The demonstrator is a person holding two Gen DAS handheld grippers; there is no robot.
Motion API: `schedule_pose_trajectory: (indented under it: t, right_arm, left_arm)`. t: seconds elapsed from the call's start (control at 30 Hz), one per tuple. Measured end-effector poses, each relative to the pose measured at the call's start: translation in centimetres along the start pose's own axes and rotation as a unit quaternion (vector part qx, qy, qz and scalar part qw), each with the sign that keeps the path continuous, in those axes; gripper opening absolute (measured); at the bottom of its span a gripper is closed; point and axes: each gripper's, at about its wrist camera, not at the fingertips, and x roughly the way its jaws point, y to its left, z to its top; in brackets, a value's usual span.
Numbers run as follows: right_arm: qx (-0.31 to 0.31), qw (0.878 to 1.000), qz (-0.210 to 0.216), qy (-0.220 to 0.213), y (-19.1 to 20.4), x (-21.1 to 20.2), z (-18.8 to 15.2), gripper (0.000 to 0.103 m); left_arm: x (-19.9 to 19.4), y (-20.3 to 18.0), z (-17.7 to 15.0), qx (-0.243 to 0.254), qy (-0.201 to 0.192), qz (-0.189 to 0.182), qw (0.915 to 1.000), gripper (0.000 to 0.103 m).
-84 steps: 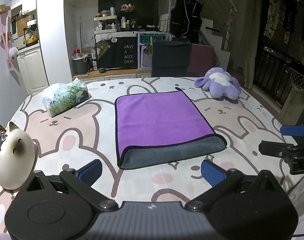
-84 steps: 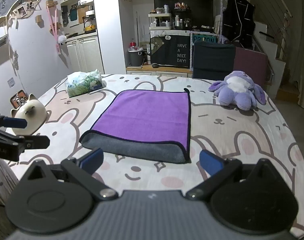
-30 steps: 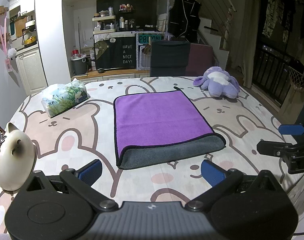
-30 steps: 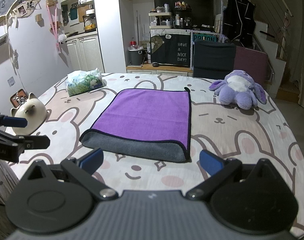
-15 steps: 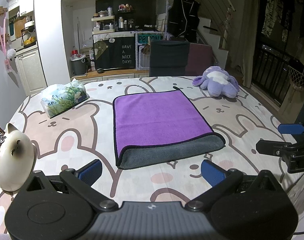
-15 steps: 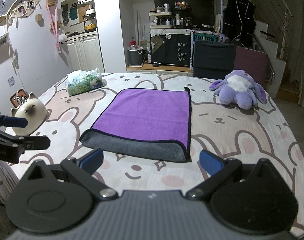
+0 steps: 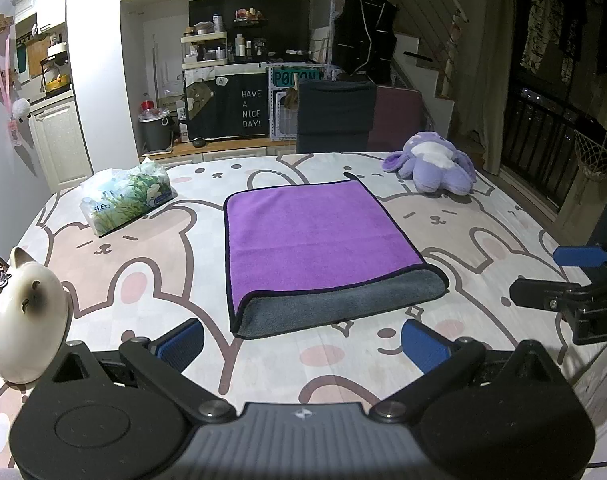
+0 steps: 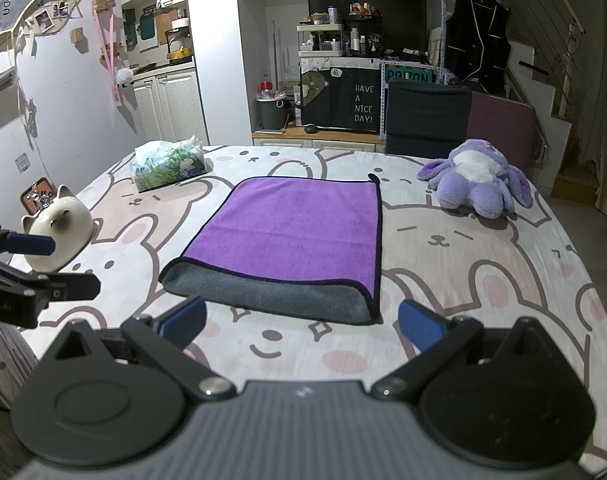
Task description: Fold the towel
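Note:
A purple towel (image 7: 311, 236) with a grey underside lies folded flat in the middle of the table, its rounded grey fold edge nearest me; it also shows in the right wrist view (image 8: 295, 228). My left gripper (image 7: 303, 344) is open and empty, held above the table's near edge just short of the fold. My right gripper (image 8: 303, 322) is open and empty, also just short of the fold. Each gripper shows at the side of the other's view: the right gripper (image 7: 559, 276) and the left gripper (image 8: 43, 264).
A tissue pack (image 7: 127, 198) lies at the back left. A purple plush toy (image 7: 435, 168) sits at the back right. A white cat figurine (image 7: 27, 316) stands at the near left edge. A bear-print cloth (image 7: 483, 224) covers the table. A dark chair (image 7: 335, 120) stands behind.
Both grippers stay open and almost still; the left view has drifted very slightly. The towel has not moved.

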Motion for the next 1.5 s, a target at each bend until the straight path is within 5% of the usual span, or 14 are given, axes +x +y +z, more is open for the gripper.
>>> schedule_pose_trajectory:
  t: [0.87,1.5]
  right_arm:
    - [0.003,1.0,-0.003,-0.024,-0.2,-0.8,-0.1,0.103]
    - [-0.003,0.998,-0.023,-0.067,-0.1,-1.7,0.9,0.103]
  left_arm:
    - [-0.5,-0.8,0.5,0.0,-0.013,0.014,0.9998,0.103]
    - [-2.4,-1.8,2.5,0.0,-0.08,0.023,0.9965,0.103]
